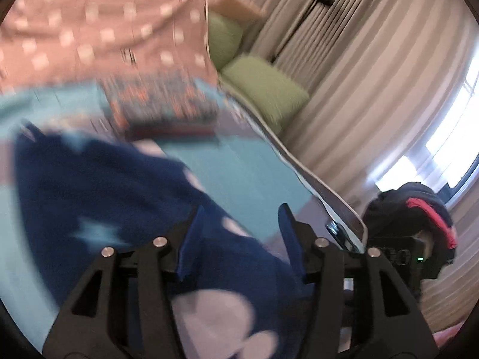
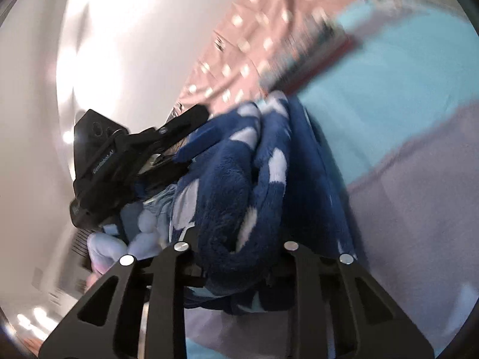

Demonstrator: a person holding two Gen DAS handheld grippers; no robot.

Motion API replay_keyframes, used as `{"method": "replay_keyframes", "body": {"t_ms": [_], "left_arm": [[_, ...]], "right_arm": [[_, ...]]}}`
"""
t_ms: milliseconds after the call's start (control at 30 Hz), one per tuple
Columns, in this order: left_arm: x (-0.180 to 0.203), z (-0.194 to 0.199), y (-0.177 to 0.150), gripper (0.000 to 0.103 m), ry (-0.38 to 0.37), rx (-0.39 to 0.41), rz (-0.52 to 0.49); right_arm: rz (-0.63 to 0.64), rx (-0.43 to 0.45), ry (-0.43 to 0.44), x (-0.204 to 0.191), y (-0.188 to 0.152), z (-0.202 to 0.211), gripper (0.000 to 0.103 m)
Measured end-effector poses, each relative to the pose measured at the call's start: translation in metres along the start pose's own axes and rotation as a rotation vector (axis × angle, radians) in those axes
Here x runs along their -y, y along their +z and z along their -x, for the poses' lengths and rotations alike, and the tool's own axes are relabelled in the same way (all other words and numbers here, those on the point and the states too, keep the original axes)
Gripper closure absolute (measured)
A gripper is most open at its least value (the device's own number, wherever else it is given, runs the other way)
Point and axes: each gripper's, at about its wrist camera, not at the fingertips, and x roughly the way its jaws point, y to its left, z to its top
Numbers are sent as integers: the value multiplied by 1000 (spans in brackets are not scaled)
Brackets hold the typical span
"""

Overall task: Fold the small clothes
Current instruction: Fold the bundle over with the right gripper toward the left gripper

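The only readable writing is white lettering on the black body of the left gripper [image 2: 191, 137] in the right wrist view, at about 9 o'clock; it looks like "GenRobot.AI", though blur makes the letters uncertain.

The navy fleece garment [image 2: 236, 179] with pale spots and stars lies bunched on a bed sheet [image 2: 404, 155] of turquoise and lilac bands. In the right wrist view it fills the centre and runs down between the right gripper's [image 2: 239, 257] fingers, which are hidden under the fleece; the jaws stand narrow and appear clamped on a thick fold.

In the left wrist view the left gripper's [image 1: 242, 233] blue-padded fingers [image 1: 191, 239] stand about half apart. The fleece [image 1: 104, 185] lies under and beside the 9 o'clock finger, with no pad visibly pressing on it.

Only the left view shows a folded patterned stack [image 1: 161, 104] at 12 o'clock, green cushions [image 1: 263, 89] at 1 o'clock, pleated curtains [image 1: 374, 74], a bright window [image 1: 449, 137], and the right gripper with a dark, red-striped sleeve [image 1: 425, 212] at 4 o'clock. Both views show the pink dotted bedding [image 1: 89, 30].
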Motion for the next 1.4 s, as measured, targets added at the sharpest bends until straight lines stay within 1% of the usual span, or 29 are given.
{"method": "replay_keyframes", "body": {"t_ms": [33,100,133,167,200,233,267,300,333,367,433,500,533,600,667,700,767,800,833,900,933,967,1000,1033,1067,1133,1267,1333,1400], "left_arm": [[-1,16,3,47,58,36,-30],[-6,27,4,49,150,45,-68],[-11,28,3,52,186,29,-73],[-18,21,-3,56,208,-14,-65],[-23,13,-10,68,211,-58,-66],[-25,2,-20,68,227,-92,-91],[-21,-13,-34,68,283,-117,-176],[-14,-30,-50,67,373,-134,-294],[-11,-35,-56,67,412,-134,-338],[-8,-40,-60,67,446,-126,-348],[-7,-41,-54,68,453,-142,-319],[-8,-44,-51,68,449,-167,-332],[-10,-43,-51,68,441,-171,-330],[-15,-42,-49,68,418,-172,-310],[-16,-44,-50,68,407,-172,-309],[-17,-46,-50,68,404,-175,-310],[-15,-50,-50,68,404,-186,-316],[-14,-51,-50,68,406,-192,-320],[-14,-51,-50,68,407,-193,-321],[-16,-51,-51,68,402,-182,-310],[-18,-50,-52,68,394,-173,-301],[-21,-48,-53,68,382,-163,-287],[-24,-48,-53,68,369,-155,-272],[-27,-49,-53,67,363,-151,-260],[-28,-51,-53,67,359,-143,-254],[-25,-54,-53,66,373,-142,-269],[-22,-55,-53,66,385,-150,-280],[-20,-49,-50,66,374,-146,-276],[-19,-37,-42,65,348,-141,-256]], "right_arm": [[7,12,5,-1,0,6,77],[11,19,-20,4,-2,12,78],[1,7,-48,14,-5,11,77],[-31,-12,-72,28,-8,6,77],[-73,-37,-78,42,-12,1,77],[-134,-86,-60,61,-21,-8,75],[-154,-93,-37,67,-24,-11,74],[-162,-84,-12,71,-27,-10,73],[-148,-87,-22,68,-25,-8,70],[-127,-89,-45,64,-22,-7,69],[-54,-85,-108,52,-15,0,64],[-15,-63,-157,43,-10,9,63],[15,-32,-189,37,-6,17,63],[86,39,-224,19,0,30,63],[159,61,-211,3,8,30,63],[205,56,-201,-8,10,26,63],[301,47,-211,-29,18,11,63],[325,37,-205,-34,24,0,63],[329,26,-200,-37,28,-9,63],[283,-24,-201,-30,33,-29,62],[246,-82,-241,-16,31,-46,62],[229,-125,-300,-4,26,-61,63],[218,-151,-333,9,20,-74,64],[227,-108,-297,19,12,-73,64],[240,-93,-287,21,9,-71,64],[232,-102,-299,21,10,-68,64],[263,-116,-334,14,9,-68,63],[252,-132,-347,7,9,-57,63],[238,-144,-352,-5,17,-53,63]]}}
